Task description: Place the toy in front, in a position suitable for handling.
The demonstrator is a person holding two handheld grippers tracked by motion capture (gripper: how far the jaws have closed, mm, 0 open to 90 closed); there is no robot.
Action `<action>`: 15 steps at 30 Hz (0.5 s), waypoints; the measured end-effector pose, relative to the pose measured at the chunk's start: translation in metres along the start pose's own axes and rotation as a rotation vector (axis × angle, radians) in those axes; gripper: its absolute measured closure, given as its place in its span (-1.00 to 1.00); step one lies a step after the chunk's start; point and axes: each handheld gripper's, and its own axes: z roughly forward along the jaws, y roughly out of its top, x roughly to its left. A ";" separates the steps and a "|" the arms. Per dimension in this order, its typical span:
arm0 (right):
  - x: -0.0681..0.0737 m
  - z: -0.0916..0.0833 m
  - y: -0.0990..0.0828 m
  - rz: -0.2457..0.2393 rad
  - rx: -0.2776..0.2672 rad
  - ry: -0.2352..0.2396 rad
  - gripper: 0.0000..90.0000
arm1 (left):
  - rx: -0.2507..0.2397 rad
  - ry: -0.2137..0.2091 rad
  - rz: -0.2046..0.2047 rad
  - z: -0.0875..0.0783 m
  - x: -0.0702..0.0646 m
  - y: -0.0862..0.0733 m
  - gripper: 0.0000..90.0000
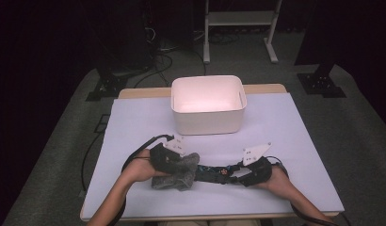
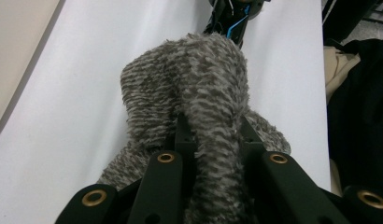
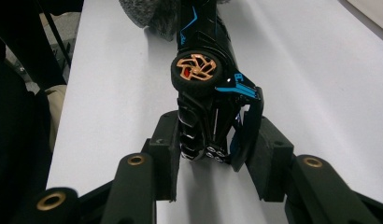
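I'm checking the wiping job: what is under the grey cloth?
The grey cloth drapes over one end of the black toy car. That end is hidden; the table beneath the cloth too.

Light fell brightly on the white table [image 1: 285, 141] while the surroundings stayed dark and the high view looked soft.

My left gripper [image 2: 213, 140] has matte black jaws with brass-coloured rivet rings. My right gripper [image 3: 213, 154] looks the same, with thick black pads. Each carries a pale three-cornered plate with small holes and a black cable. My forearms are without sleeves.
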 end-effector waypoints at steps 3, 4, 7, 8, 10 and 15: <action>0.001 0.000 0.000 -0.006 0.005 -0.001 0.27 | -0.001 -0.010 0.014 0.003 -0.001 0.007 0.70; 0.001 0.000 0.001 -0.009 0.006 -0.004 0.28 | -0.001 -0.013 0.019 0.004 -0.002 0.009 0.70; 0.001 0.001 0.001 -0.014 0.007 -0.003 0.27 | 0.000 -0.029 0.050 0.011 -0.004 0.024 0.70; 0.001 0.001 0.001 -0.013 0.009 0.000 0.28 | 0.002 -0.038 0.063 0.014 -0.005 0.030 0.70; 0.001 0.001 0.000 -0.011 0.007 0.001 0.27 | 0.006 -0.055 0.084 0.021 -0.007 0.042 0.70; 0.001 0.001 0.000 -0.012 0.002 0.000 0.28 | 0.009 -0.100 0.150 0.046 -0.015 0.075 0.70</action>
